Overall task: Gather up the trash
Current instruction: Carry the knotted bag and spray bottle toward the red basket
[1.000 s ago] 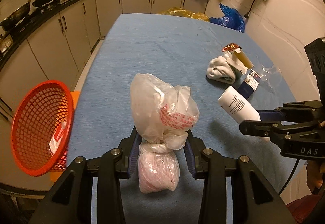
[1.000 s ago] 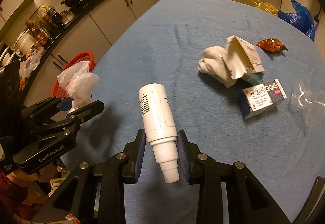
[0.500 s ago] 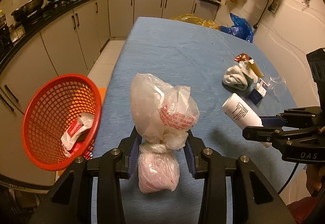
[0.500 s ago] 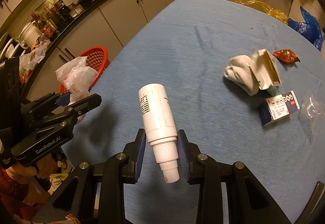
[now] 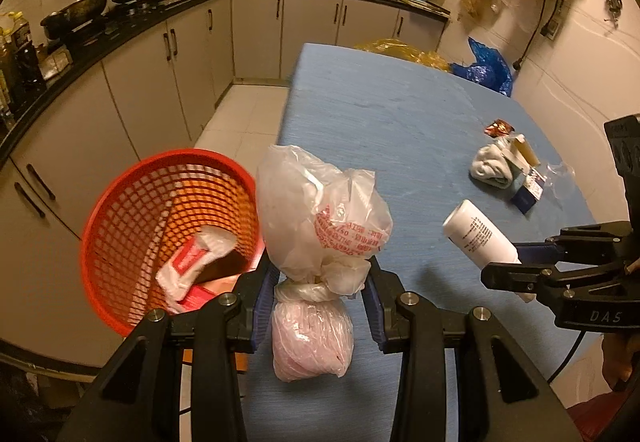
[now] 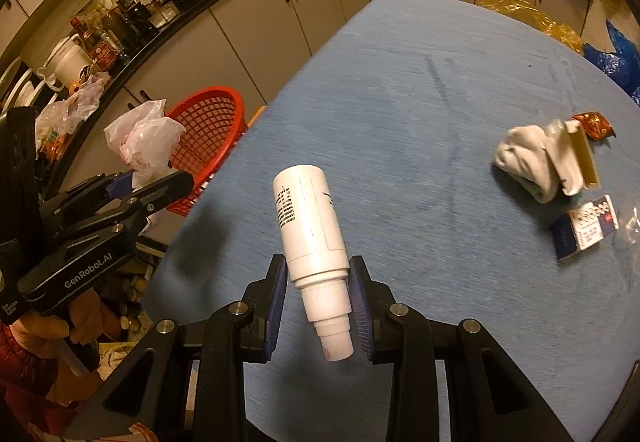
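Observation:
My left gripper point(image 5: 318, 284) is shut on the knotted neck of a white plastic bag point(image 5: 320, 226) with red print, held above the blue table's left edge. It also shows in the right wrist view point(image 6: 142, 139). My right gripper point(image 6: 318, 292) is shut on a white bottle point(image 6: 308, 226), cap toward the camera, held over the table; the bottle shows in the left wrist view point(image 5: 478, 234) too. The red mesh basket point(image 5: 120, 217) stands off the table's left side, just left of the bag, with a red-and-white wrapper point(image 5: 192, 262) inside.
On the blue table point(image 5: 380, 113) lie a crumpled grey cloth point(image 6: 524, 161), an opened carton point(image 6: 580, 157), a blue box point(image 6: 586, 228), a red snack wrapper point(image 6: 594, 123) and clear plastic point(image 5: 560, 177). Yellow and blue bags lie at the far end. Kitchen cabinets line the left.
Both grippers have moved left with their loads. The basket now sits closer, right beside the held bag, and the table litter has shifted right in both views.

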Action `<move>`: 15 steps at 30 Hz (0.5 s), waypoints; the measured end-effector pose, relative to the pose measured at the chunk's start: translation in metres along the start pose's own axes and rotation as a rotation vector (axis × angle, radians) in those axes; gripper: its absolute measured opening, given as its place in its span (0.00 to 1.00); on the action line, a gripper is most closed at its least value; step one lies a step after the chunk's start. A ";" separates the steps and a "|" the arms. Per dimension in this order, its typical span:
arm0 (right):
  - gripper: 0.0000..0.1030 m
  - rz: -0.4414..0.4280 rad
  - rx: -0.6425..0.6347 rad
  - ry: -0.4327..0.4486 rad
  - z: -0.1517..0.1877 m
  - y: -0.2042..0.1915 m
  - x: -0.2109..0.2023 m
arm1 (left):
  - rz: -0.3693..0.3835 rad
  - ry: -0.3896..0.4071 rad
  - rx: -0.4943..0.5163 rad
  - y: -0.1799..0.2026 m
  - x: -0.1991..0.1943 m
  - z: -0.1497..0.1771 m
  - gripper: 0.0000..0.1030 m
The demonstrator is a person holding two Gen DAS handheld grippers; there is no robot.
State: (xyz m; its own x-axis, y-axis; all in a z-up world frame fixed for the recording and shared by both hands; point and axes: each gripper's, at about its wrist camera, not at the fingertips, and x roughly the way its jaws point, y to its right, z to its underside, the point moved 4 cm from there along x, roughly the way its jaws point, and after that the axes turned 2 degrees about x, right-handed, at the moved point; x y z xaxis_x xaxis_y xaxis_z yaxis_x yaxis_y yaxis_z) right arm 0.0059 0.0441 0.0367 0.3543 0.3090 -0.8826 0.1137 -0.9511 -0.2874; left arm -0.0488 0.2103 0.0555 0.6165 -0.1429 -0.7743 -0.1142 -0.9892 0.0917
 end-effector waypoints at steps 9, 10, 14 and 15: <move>0.33 -0.034 -0.010 0.013 -0.017 -0.039 0.012 | -0.035 0.011 -0.053 -0.057 -0.012 -0.001 0.37; 0.33 -0.035 -0.013 0.013 -0.019 -0.042 0.014 | -0.039 0.011 -0.059 -0.063 -0.013 -0.002 0.37; 0.33 -0.048 -0.031 0.016 -0.031 -0.061 0.020 | -0.060 0.023 -0.074 -0.087 -0.019 -0.004 0.37; 0.33 -0.052 -0.035 0.018 -0.035 -0.066 0.022 | -0.066 0.025 -0.080 -0.093 -0.019 -0.005 0.37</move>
State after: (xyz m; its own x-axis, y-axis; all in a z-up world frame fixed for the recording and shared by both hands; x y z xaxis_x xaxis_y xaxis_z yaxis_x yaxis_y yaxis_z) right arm 0.0387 0.1138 0.0493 0.3639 0.3587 -0.8596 0.1649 -0.9331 -0.3196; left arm -0.0461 0.3047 0.0652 0.6398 -0.0773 -0.7647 -0.0112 -0.9958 0.0914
